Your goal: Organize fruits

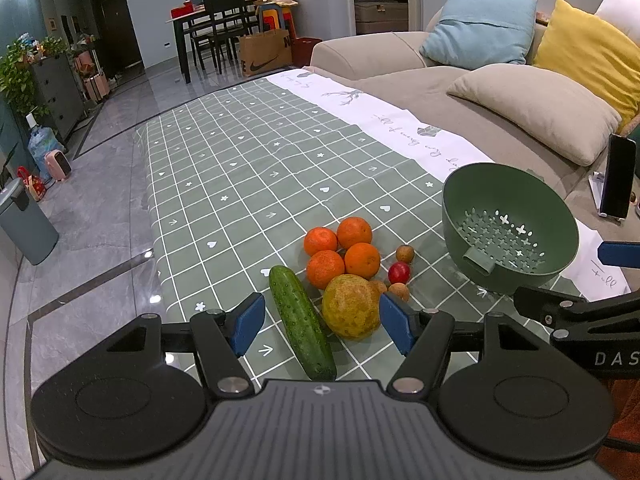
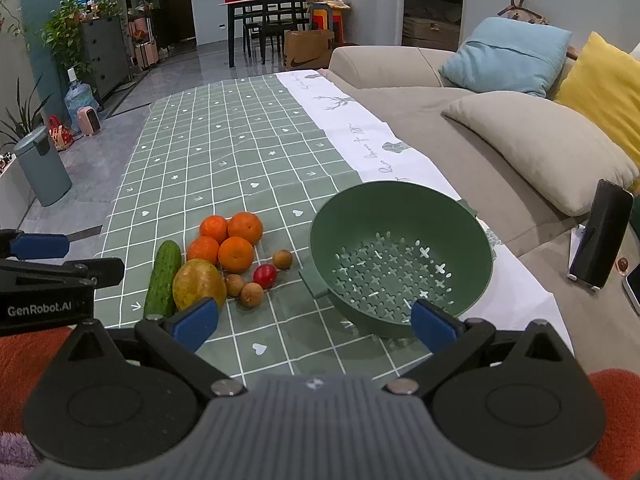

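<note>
A pile of fruit lies on the green checked tablecloth (image 1: 224,168): several oranges (image 1: 362,260) (image 2: 236,254), a cucumber (image 1: 302,322) (image 2: 162,280), a yellow-green mango (image 1: 351,306) (image 2: 199,285), a red plum (image 1: 399,272) (image 2: 265,275) and three small brown longans (image 2: 251,295). To the right stands an empty green colander (image 1: 510,228) (image 2: 400,256). My left gripper (image 1: 322,322) is open, its blue pads flanking the near ends of the cucumber and mango. My right gripper (image 2: 314,322) is open in front of the colander's near rim, holding nothing.
A beige sofa (image 2: 460,128) with blue, yellow and beige cushions runs along the table's right side. A phone on a stand (image 2: 600,236) sits on it near the colander. A grey bin (image 2: 42,172) and water jug (image 2: 80,100) stand on the floor left.
</note>
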### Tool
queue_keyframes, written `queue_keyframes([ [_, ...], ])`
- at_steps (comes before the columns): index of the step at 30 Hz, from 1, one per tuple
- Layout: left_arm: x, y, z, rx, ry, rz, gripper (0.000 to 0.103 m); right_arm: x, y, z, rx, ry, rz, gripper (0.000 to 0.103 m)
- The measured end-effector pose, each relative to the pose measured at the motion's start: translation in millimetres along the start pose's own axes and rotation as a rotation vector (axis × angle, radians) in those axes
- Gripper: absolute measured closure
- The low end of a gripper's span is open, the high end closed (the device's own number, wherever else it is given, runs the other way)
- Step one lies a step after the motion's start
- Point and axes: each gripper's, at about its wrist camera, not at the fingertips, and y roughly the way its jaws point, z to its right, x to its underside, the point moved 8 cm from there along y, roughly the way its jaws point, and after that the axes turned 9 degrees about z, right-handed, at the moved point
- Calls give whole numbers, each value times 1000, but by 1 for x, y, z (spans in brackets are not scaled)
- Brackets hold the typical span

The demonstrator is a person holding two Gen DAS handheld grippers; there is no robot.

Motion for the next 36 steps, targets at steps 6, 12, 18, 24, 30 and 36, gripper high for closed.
queue_keyframes([
  [6,-1,-1,1,1,0,1,26,0,0,0,1,0,-1,4],
  [12,-1,-1,1,1,0,0,26,0,0,0,0,0,0,4],
  [18,-1,-1,0,1,0,1,26,0,0,0,1,1,-2,4],
  [24,-1,-1,1,2,-1,0,26,0,-1,1,0,3,-3,4],
  [30,-4,-2,2,8,-2,-5,26,1,1,2,2,5,-9,4],
  [36,-11,-1,6,72,3,1,26,-1,4,-1,-25,0,3,4],
])
